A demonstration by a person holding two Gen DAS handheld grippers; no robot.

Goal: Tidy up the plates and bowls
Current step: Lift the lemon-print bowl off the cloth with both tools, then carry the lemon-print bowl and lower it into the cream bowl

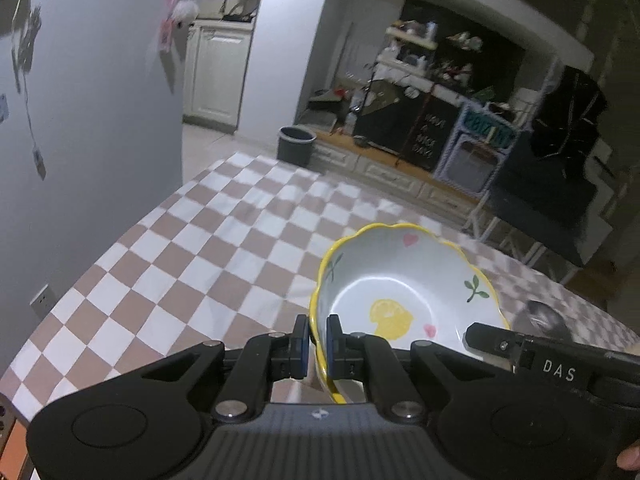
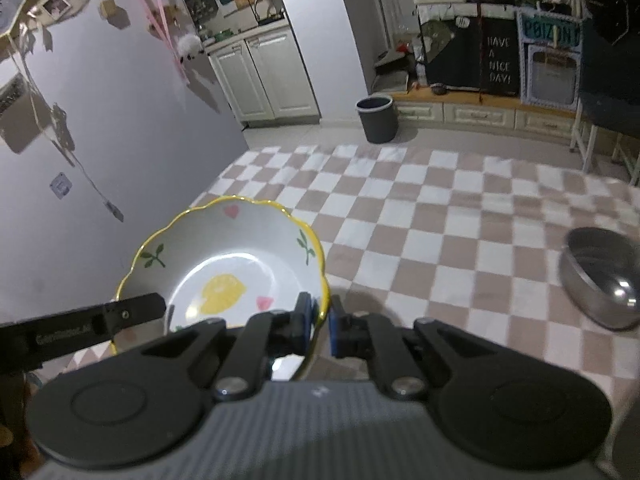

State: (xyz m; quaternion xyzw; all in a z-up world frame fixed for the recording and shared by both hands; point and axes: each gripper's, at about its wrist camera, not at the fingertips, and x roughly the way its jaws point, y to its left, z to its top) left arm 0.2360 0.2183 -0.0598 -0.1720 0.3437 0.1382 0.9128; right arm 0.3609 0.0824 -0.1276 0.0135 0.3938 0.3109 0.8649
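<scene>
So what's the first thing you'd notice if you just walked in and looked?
The white bowl with a wavy yellow rim and a lemon painted inside, held over the checkered tablecloth. The left gripper pinches one side of its rim, the right gripper the other. A shiny metal bowl sits on the cloth off to the right.

1. The left wrist view is looking forward and down along its fingers, close over the checkered table [image 1: 192, 264].
2. The right wrist view is facing likewise, both sharing the scalloped bowl [image 2: 232, 264] and bin [image 2: 378, 118].
</scene>
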